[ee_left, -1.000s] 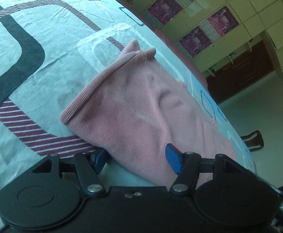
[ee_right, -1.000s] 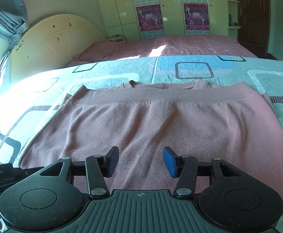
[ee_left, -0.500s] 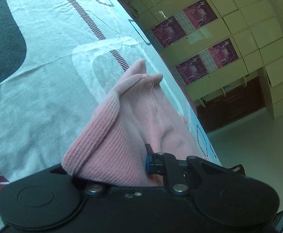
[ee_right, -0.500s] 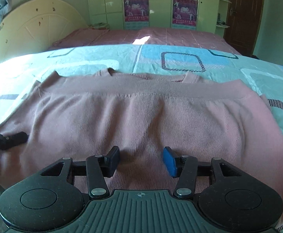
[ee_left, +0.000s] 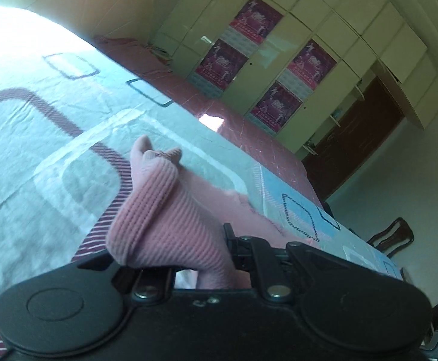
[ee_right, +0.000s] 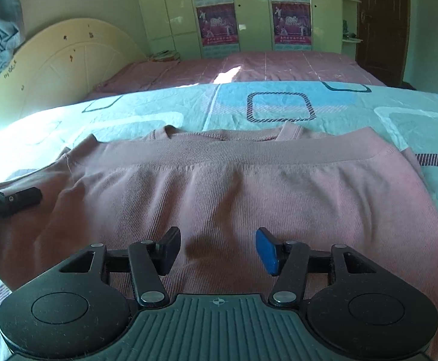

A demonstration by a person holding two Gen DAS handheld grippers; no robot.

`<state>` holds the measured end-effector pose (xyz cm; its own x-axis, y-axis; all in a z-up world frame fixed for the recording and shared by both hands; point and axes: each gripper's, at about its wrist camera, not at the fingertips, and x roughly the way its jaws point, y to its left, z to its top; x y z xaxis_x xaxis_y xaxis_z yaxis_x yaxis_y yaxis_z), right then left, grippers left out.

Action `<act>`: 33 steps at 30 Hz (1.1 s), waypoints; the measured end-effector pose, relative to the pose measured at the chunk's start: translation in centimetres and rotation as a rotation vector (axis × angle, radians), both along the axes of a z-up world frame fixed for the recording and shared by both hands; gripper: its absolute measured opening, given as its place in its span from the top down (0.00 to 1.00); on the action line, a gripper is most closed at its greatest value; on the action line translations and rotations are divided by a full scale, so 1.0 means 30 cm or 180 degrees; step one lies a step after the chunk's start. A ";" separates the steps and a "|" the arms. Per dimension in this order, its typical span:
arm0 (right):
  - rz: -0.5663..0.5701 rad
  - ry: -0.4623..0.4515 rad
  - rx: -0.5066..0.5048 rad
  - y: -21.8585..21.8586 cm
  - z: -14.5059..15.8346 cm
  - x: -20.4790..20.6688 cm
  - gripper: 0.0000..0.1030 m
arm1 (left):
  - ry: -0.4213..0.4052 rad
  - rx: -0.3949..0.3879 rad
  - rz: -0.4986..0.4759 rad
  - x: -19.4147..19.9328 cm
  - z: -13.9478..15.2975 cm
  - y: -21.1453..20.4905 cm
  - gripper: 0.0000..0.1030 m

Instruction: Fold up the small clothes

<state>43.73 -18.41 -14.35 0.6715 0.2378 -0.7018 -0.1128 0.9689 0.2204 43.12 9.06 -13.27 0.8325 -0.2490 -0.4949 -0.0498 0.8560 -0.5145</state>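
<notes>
A pink knitted sweater (ee_right: 249,192) lies folded on the bed, its ribbed hem toward the neckline. My left gripper (ee_left: 188,249) is shut on the sweater's left edge (ee_left: 161,210) and holds it bunched and lifted off the sheet; the cloth hides its fingertips. That gripper also shows at the left edge of the right wrist view (ee_right: 11,200). My right gripper (ee_right: 217,248) is open and empty, low over the near middle of the sweater.
The bed has a light blue patterned sheet (ee_right: 279,105) and a cream headboard (ee_right: 62,69) at the left. A second bed with a pink cover (ee_right: 264,66) lies beyond. Wardrobes with posters (ee_right: 291,21) and a brown door (ee_right: 381,24) stand behind.
My left gripper went from open at the sweater's edge to shut on it, and has lifted the bunched cloth. My right gripper stays open and moved slightly over the sweater.
</notes>
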 end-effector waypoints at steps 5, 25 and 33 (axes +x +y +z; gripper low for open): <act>-0.0219 -0.0064 0.0228 -0.195 0.054 -0.019 0.46 | -0.0262 0.0439 -0.0573 0.082 0.136 -0.283 0.89; -0.0343 0.0054 0.0916 -0.624 0.099 -0.086 0.46 | -0.0143 0.1471 -0.2312 -0.212 -0.055 -0.824 0.51; -0.0306 0.0284 0.0963 -0.569 -0.033 0.028 0.47 | -0.0058 0.1427 -0.1350 -0.098 0.025 -0.604 0.50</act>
